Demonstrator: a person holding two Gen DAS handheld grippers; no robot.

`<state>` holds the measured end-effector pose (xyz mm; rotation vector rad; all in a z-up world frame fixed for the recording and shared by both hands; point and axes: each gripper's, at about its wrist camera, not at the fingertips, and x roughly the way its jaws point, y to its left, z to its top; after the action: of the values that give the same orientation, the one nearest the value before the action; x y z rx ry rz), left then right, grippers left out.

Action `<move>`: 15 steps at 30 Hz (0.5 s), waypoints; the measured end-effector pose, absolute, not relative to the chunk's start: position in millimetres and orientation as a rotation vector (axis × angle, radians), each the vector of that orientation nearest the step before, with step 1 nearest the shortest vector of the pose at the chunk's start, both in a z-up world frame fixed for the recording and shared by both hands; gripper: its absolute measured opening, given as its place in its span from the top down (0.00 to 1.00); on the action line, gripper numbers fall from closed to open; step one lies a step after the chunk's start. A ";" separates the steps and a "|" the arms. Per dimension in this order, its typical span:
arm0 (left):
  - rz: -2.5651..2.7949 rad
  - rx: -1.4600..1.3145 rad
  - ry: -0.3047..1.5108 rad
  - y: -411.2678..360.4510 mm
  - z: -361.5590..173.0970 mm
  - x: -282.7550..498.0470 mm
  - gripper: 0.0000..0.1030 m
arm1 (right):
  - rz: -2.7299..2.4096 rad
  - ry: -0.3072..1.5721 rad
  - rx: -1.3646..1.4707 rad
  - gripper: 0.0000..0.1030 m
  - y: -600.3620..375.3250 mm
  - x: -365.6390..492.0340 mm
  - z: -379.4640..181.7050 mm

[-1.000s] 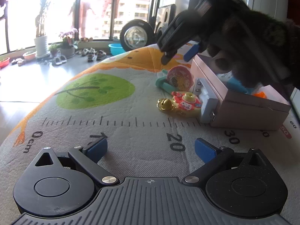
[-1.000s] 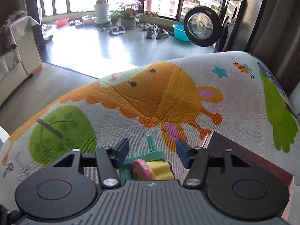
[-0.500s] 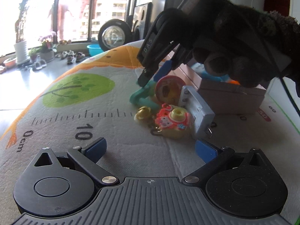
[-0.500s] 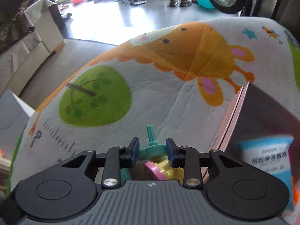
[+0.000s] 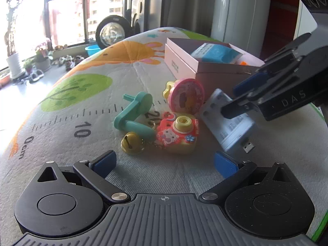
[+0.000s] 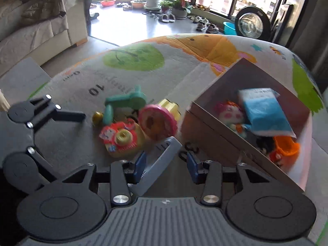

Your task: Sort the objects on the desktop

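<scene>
Your right tool (image 6: pixel 166 165) left the crank (image 6: pixel 125 102); now opening astride the charger (image 6: pixel 157 164), pads clear. Left tool (image 5: pixel 165 161) spread, empty.

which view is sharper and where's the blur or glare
Left wrist view: sharper, the red and yellow toy camera crisp, though the window glares white and the mat's ruler bends with the fisheye. Right wrist view: motion-smeared, the pale blue charger block and pink cardboard box soft-edged.
</scene>
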<state>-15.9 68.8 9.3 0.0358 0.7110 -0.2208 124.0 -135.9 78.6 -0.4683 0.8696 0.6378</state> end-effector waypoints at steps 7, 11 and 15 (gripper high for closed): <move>-0.165 0.031 0.724 68.1 10.4 -10.4 0.00 | 0.535 0.874 -0.259 0.38 -200.0 125.8 70.1; -0.089 0.006 0.719 73.4 17.7 -3.5 0.00 | 0.620 0.818 -0.142 0.34 -204.3 101.9 64.5; -0.022 0.003 0.719 79.9 25.0 1.3 0.00 | 0.653 0.758 -0.207 0.34 -178.4 85.9 48.0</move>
<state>1.3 79.9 25.0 0.0028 0.7194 -0.0222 85.9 -178.4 48.0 -0.2070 0.7581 0.6528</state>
